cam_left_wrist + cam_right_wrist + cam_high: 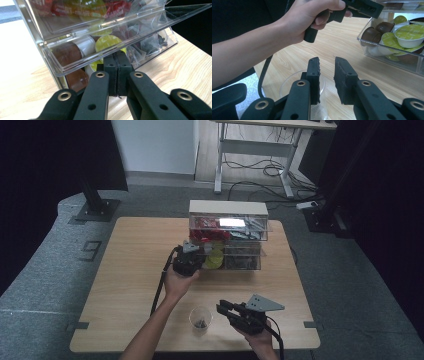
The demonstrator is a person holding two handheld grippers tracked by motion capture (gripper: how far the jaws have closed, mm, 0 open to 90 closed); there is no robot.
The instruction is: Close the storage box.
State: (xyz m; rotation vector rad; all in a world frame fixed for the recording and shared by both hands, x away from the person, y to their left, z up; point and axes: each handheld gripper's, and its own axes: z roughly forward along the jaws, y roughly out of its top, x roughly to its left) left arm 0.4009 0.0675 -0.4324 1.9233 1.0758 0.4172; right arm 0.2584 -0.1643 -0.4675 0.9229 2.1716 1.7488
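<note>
A clear drawer organizer [227, 208] stands at the back middle of the wooden table. Its lower left drawer [62, 68] is pulled out and holds brown and yellow-green capsules [409, 32]. My left gripper [116, 53] [196, 250] is shut, its tips against that drawer's front edge; I cannot tell whether they pinch the lip. A clear plastic cup [200, 317] [287, 83] with something dark at its bottom stands near the front edge. Right of the cup, my right gripper [222, 307] [327, 61] is open, its jaws over the cup's rim without pressing on it.
The upper drawers hold red and dark packets [205, 224]. The table's front edge [195, 347] lies close below the cup. A black stand base [95, 210] and a desk frame with loose cables [270, 170] are on the floor behind the table.
</note>
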